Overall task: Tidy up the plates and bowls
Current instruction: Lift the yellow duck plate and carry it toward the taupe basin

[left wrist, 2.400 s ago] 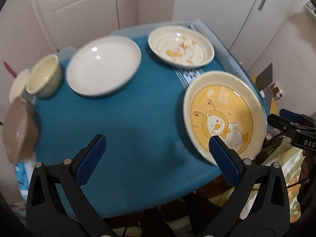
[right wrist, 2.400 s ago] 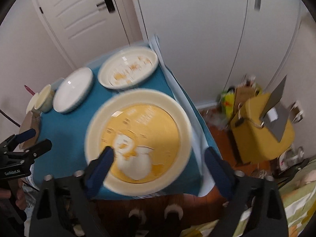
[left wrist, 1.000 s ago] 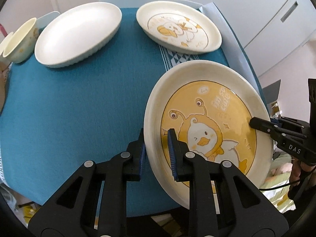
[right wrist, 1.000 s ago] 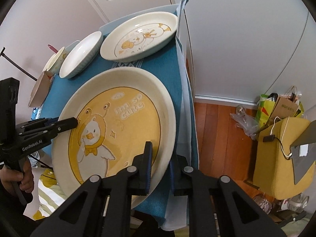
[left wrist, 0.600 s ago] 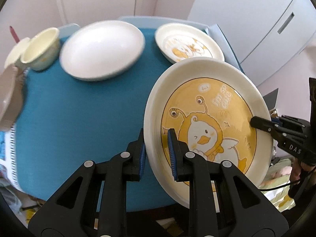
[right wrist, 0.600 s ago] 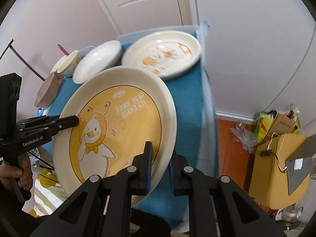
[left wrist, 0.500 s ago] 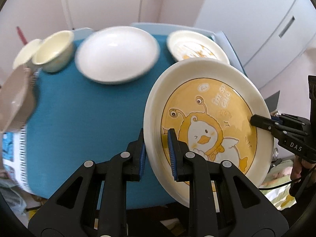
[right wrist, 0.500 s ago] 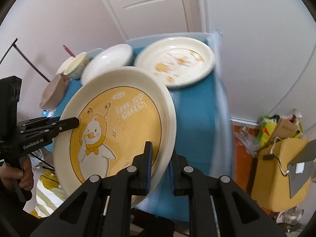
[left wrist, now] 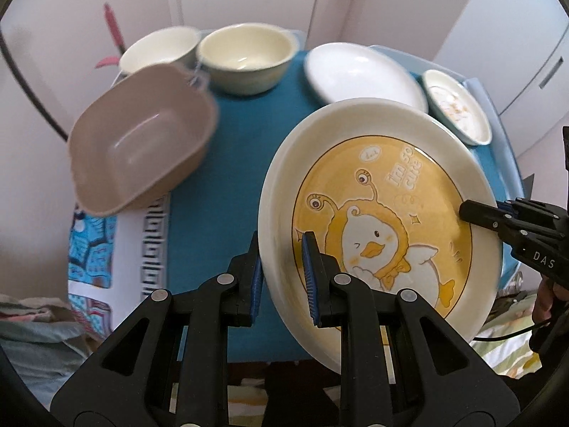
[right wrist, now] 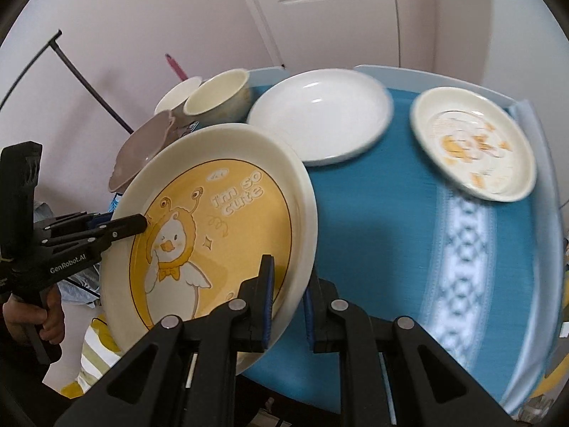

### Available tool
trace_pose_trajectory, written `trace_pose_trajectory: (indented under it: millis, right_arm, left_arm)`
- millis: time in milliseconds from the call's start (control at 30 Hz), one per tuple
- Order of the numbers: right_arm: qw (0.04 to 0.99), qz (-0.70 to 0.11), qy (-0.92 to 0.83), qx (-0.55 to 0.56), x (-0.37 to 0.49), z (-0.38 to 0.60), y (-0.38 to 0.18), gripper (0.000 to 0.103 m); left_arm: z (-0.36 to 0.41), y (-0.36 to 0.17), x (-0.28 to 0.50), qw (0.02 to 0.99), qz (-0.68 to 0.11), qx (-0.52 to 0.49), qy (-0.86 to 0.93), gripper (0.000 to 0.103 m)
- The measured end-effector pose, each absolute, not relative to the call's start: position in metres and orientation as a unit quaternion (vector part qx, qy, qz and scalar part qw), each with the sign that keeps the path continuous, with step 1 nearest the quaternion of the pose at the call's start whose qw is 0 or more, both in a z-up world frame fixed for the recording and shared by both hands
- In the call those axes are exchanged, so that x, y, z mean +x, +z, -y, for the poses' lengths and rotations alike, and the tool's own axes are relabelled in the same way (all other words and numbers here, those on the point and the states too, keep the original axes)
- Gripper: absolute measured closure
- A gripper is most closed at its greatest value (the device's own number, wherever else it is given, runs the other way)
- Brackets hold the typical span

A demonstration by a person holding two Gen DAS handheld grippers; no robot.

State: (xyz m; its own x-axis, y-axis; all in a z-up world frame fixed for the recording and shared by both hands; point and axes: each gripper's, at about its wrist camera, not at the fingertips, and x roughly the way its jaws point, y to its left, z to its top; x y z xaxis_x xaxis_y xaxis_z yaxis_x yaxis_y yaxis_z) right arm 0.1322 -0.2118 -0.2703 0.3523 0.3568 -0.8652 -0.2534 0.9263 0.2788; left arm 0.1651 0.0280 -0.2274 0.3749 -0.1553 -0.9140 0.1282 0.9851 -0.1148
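A large cream plate with a yellow duck picture (left wrist: 384,220) is held in the air above the blue table, tilted. My left gripper (left wrist: 282,277) is shut on its left rim. My right gripper (right wrist: 288,302) is shut on the opposite rim; the plate shows in the right wrist view too (right wrist: 213,235). On the table stand a plain white plate (left wrist: 359,74), a smaller duck plate (left wrist: 458,106), a cream bowl (left wrist: 247,60), a second cream bowl (left wrist: 156,53) and a brown square bowl (left wrist: 142,142).
The table (right wrist: 384,220) has a blue cloth with a patterned white stripe (right wrist: 458,267) near its right edge. White doors and walls stand close behind it. A pink stick (left wrist: 112,32) stands at the back left.
Both grippers have carried the duck plate leftwards over the table. The bowls and the brown bowl are now in front of it, and the smaller duck plate lies far to the right.
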Motion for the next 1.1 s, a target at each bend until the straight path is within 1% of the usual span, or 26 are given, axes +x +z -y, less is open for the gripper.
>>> trace_pose_trajectory:
  millis: [133, 400, 700, 900, 1067, 1100]
  right_arm:
    - [0.816, -0.546, 0.182, 0.050, 0.138, 0.177, -0.289, 0.089]
    - [0.817, -0.549, 0.169, 0.047, 0.150, 0.145, -0.313, 0.089]
    - [0.812, -0.560, 0.159, 0.040, 0.146, 0.146, -0.322, 0.089]
    - [0.810, -0.564, 0.149, 0.057, 0.147, 0.144, -0.326, 0.089]
    - [0.811, -0.564, 0.142, 0.066, 0.145, 0.147, -0.327, 0.089]
    - [0.811, -0.563, 0.141, 0.069, 0.145, 0.147, -0.328, 0.089]
  left_arm:
    - [-0.061, -0.244, 0.175, 0.827, -0.555, -0.012, -0.089, 0.085]
    - [-0.087, -0.268, 0.177, 0.825, -0.556, -0.016, -0.099, 0.085]
    - [-0.082, -0.277, 0.180, 0.830, -0.549, -0.006, -0.100, 0.085]
    - [-0.078, -0.278, 0.181, 0.831, -0.547, 0.000, -0.103, 0.085]
    - [-0.076, -0.277, 0.182, 0.831, -0.548, 0.011, -0.098, 0.081]
    - [-0.076, -0.277, 0.182, 0.831, -0.548, 0.016, -0.098, 0.078]
